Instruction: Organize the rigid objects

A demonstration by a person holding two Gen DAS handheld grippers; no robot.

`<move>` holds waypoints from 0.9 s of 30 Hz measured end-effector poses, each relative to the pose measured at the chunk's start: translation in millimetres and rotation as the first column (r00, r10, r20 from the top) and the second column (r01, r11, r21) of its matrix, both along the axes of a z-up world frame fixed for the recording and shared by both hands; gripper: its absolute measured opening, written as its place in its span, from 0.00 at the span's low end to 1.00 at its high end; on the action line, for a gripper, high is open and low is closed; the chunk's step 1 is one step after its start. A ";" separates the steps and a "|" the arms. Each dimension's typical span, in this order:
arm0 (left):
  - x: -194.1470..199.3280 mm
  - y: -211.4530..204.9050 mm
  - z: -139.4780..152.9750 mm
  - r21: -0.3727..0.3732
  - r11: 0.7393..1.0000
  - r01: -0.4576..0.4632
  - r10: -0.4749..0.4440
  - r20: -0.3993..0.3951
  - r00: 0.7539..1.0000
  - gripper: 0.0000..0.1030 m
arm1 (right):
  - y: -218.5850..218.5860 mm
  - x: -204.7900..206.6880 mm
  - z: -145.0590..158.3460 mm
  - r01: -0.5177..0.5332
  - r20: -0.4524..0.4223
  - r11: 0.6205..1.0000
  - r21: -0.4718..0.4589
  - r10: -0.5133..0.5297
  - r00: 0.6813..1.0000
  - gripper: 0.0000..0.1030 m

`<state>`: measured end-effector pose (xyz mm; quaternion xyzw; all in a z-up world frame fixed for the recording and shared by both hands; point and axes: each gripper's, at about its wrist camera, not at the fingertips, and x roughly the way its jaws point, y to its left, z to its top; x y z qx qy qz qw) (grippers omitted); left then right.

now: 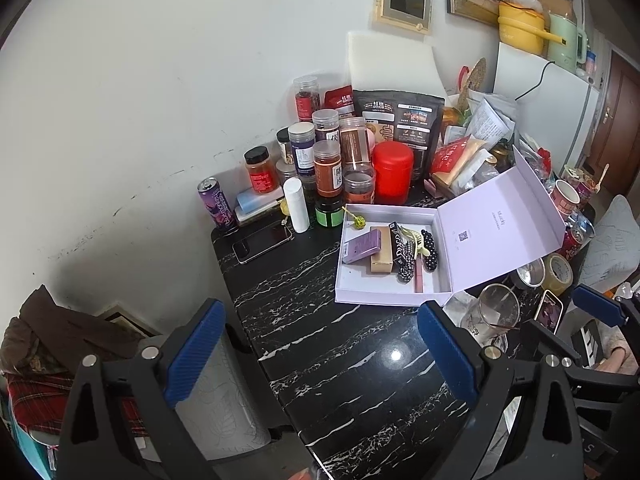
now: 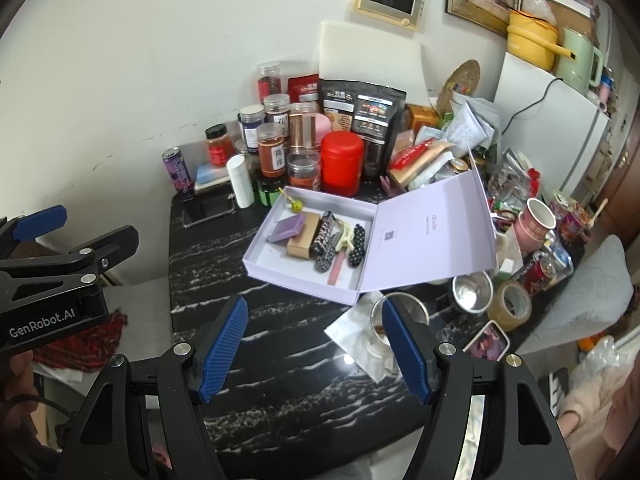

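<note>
An open lilac box (image 1: 352,294) (image 2: 260,264) lies on the black marble table, its lid (image 1: 500,236) (image 2: 432,236) tilted back to the right. Inside lie a purple card box (image 1: 362,246) (image 2: 286,227), a gold box (image 1: 383,258) (image 2: 303,245), polka-dot hair clips (image 1: 429,251) (image 2: 357,247) and a pink stick (image 2: 335,270). My left gripper (image 1: 320,348) is open and empty, held above the table's near-left part. My right gripper (image 2: 316,348) is open and empty, near the box's front edge. The left gripper also shows in the right wrist view (image 2: 44,224).
Spice jars (image 1: 328,168), a red canister (image 1: 393,172) (image 2: 342,162), a white bottle (image 1: 296,205), a purple can (image 1: 216,204) and a phone (image 1: 262,240) crowd the back. A glass (image 1: 496,312), tape roll (image 2: 512,306), metal cup (image 2: 474,292) and mugs (image 2: 536,220) stand right.
</note>
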<state>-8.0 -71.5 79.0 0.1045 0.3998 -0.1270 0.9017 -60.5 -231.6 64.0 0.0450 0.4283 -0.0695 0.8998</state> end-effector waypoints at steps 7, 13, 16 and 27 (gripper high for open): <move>-1.2 3.0 0.4 0.000 1.000 0.006 -0.006 -0.004 1.000 0.96 | 1.2 -2.0 -0.2 -0.003 -0.004 1.000 0.004 0.003 1.000 0.68; -1.3 3.2 0.7 -0.004 1.000 0.010 -0.010 -0.005 1.000 0.96 | 4.1 -3.4 0.1 0.003 -0.010 1.000 0.003 -0.003 1.000 0.68; -2.0 3.8 0.4 -0.009 1.000 0.012 -0.012 -0.008 1.000 0.96 | 4.9 -3.5 0.1 0.004 -0.009 1.000 0.002 -0.004 1.000 0.68; -2.7 4.9 1.0 -0.013 1.000 0.014 -0.014 -0.009 1.000 0.96 | 5.1 -3.1 0.2 0.006 -0.010 1.000 0.001 -0.006 1.000 0.68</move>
